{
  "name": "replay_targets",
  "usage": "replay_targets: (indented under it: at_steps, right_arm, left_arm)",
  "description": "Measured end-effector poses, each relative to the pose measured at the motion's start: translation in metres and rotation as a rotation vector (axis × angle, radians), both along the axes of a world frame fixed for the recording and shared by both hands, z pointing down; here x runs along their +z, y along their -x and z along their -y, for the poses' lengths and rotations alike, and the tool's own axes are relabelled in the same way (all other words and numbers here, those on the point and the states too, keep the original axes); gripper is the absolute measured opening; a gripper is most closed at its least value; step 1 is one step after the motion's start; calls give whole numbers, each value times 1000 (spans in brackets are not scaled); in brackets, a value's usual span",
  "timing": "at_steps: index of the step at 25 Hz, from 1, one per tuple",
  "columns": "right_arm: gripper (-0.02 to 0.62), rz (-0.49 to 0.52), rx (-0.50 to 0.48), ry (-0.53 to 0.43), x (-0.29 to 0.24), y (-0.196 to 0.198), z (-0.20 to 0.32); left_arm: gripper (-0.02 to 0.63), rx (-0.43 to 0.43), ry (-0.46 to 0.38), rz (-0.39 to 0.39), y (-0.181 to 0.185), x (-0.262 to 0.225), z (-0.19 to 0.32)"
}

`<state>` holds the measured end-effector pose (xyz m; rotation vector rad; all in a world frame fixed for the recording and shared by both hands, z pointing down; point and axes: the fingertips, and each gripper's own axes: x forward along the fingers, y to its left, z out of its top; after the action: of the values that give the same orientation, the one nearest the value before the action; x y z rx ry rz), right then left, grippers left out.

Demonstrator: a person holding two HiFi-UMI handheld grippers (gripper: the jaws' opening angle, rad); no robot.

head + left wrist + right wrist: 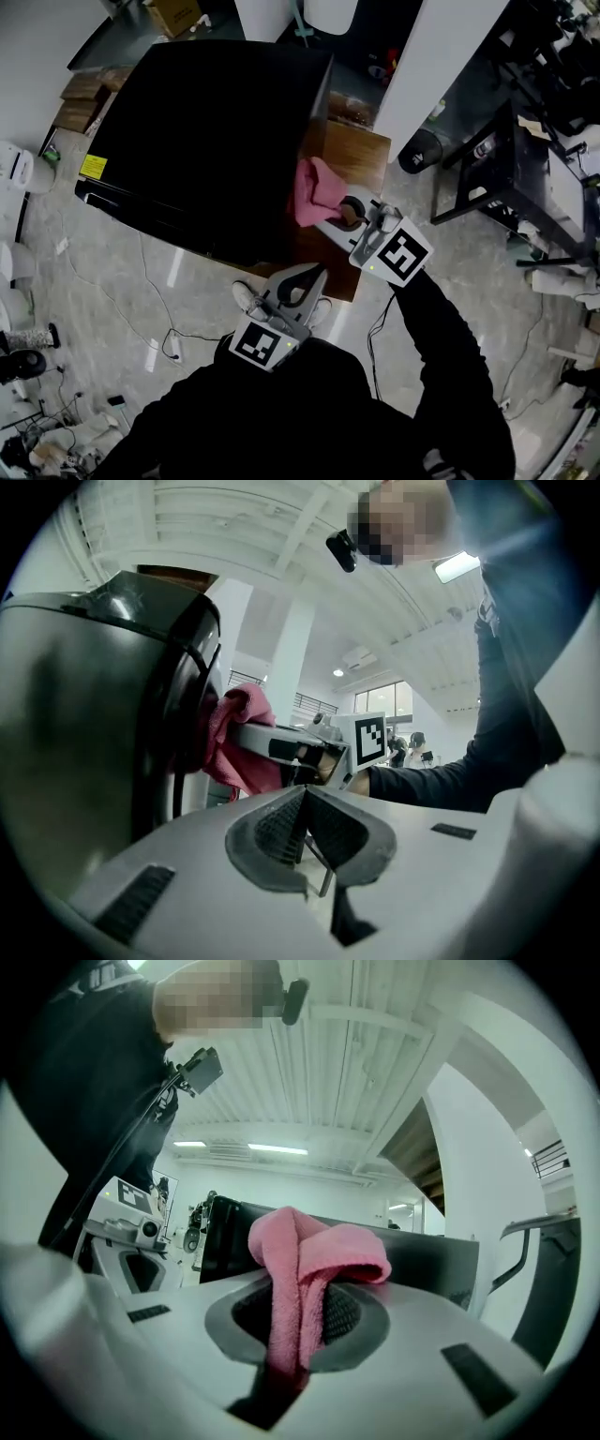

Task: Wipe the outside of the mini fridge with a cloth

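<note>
The black mini fridge (206,141) stands on a wooden stand, seen from above. A pink cloth (316,191) is pressed against the fridge's right side wall, pinched in my right gripper (349,214), whose jaws are shut on it. In the right gripper view the pink cloth (305,1283) bulges up from between the pads, with the dark fridge side (422,1251) behind it. My left gripper (305,284) hangs near the fridge's front corner, shut and holding nothing. The left gripper view shows the fridge (94,733), the cloth (239,738) and my right gripper (246,735).
The wooden stand (352,150) juts out right of the fridge. A black metal rack (502,178) stands further right. Cables (169,342) trail over the grey floor at the left. A white pillar (436,66) rises behind the fridge.
</note>
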<state>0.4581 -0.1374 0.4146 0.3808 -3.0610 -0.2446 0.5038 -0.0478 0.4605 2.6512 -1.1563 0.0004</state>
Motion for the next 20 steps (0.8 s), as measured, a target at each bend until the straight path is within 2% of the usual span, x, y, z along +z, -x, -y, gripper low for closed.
replay_targets:
  at_steps: [5,10,20]
  right_arm:
    - [52,35,-12,41,3,12,0]
    - [52,40,-26,37,25,13,2]
    - [52,-55,-17,83,127,15,6]
  left_arm:
    - [6,-12,-4,-4,12,6,-3]
    - [5,-11,20,-21,12,23,-3]
    - [6,-35,36,-17,13,78,5]
